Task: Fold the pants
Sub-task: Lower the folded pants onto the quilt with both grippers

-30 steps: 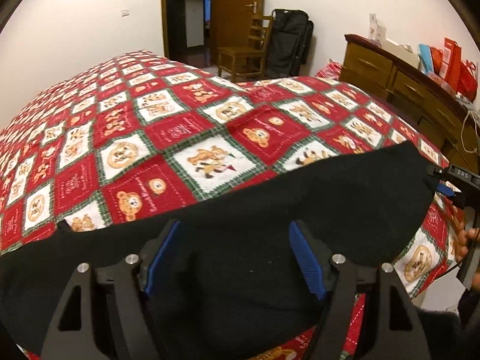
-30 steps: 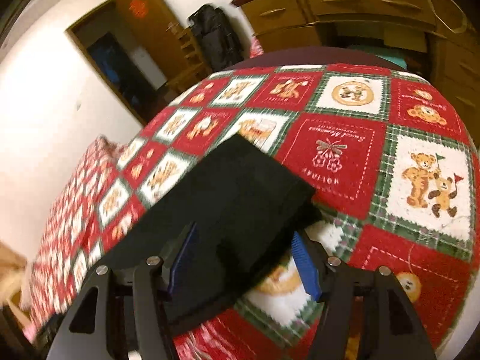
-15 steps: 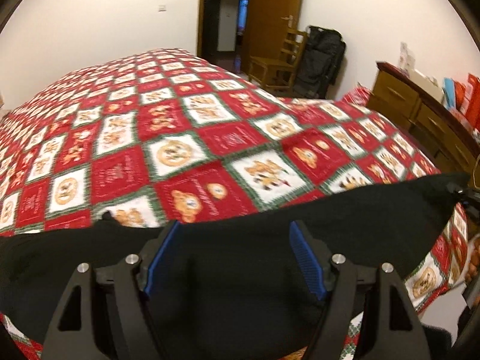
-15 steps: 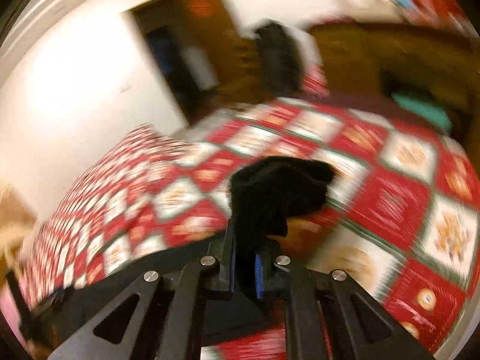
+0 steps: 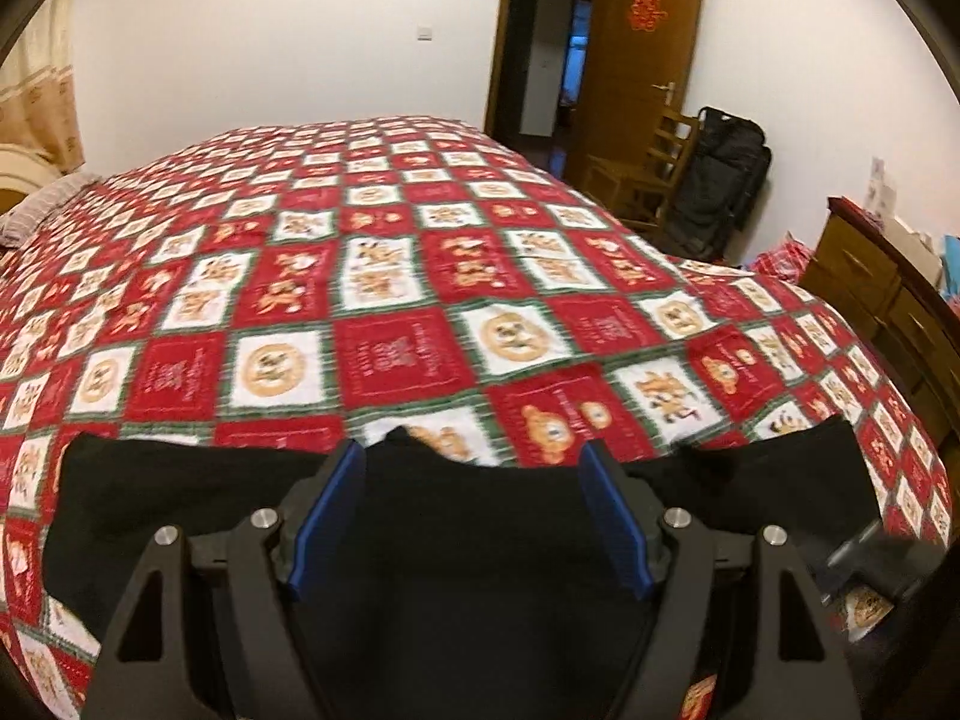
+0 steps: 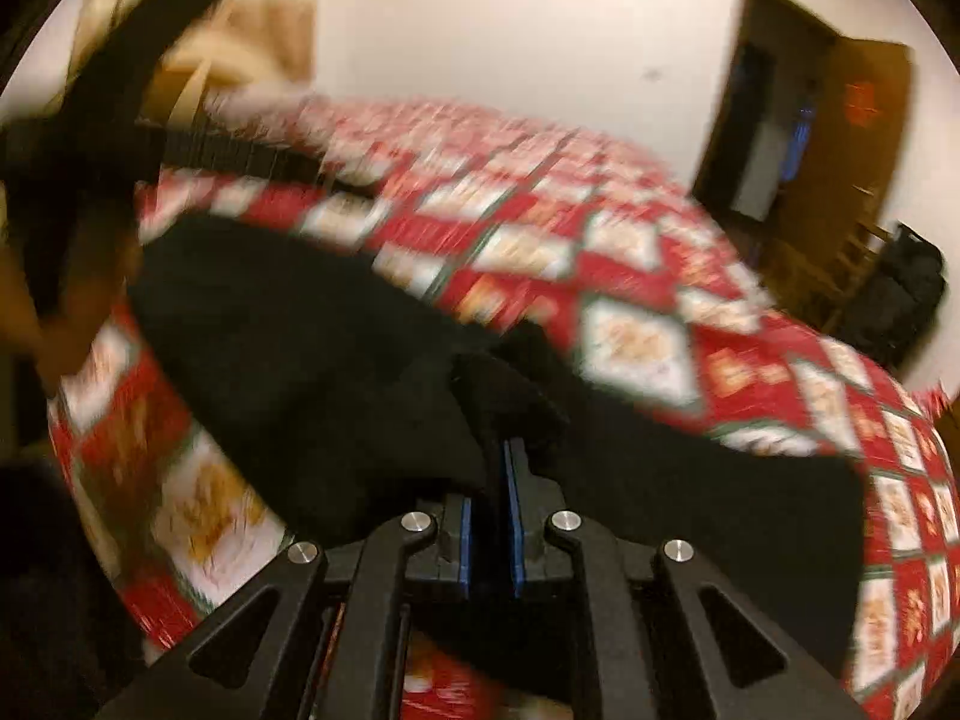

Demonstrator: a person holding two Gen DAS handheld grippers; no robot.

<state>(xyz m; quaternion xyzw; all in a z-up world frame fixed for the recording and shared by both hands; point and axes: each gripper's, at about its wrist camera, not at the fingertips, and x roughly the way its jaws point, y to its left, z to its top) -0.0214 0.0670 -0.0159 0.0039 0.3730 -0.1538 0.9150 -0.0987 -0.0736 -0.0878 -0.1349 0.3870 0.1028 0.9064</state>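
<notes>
1. Pants [image 5: 480, 540]: black, spread along the near edge of the bed [image 5: 390, 276], on the red patchwork quilt.
2. Right gripper [image 6: 491, 501]: jaws nearly together, pinching a bunched fold of pants cloth [image 6: 510, 378]. They closed on it within the last second. View is motion-blurred, so I can't tell how deep the bite is.
3. Left gripper [image 5: 471, 516]: jaws wide, blue pads [image 5: 327, 516] either side of the cloth and not pressing it; holding nothing.
4. Judged step: carrying the pinched end across to lie over the other end.
5. To do it well: keep the fold low and taut, and lay edge on edge before letting go.
6. Left could pin the fold line.
7. Risk: the thin pinch slips mid-swing.
8. Beyond the bed: door [image 5: 636, 60], chair [image 5: 648, 180], dresser [image 5: 870, 276].
</notes>
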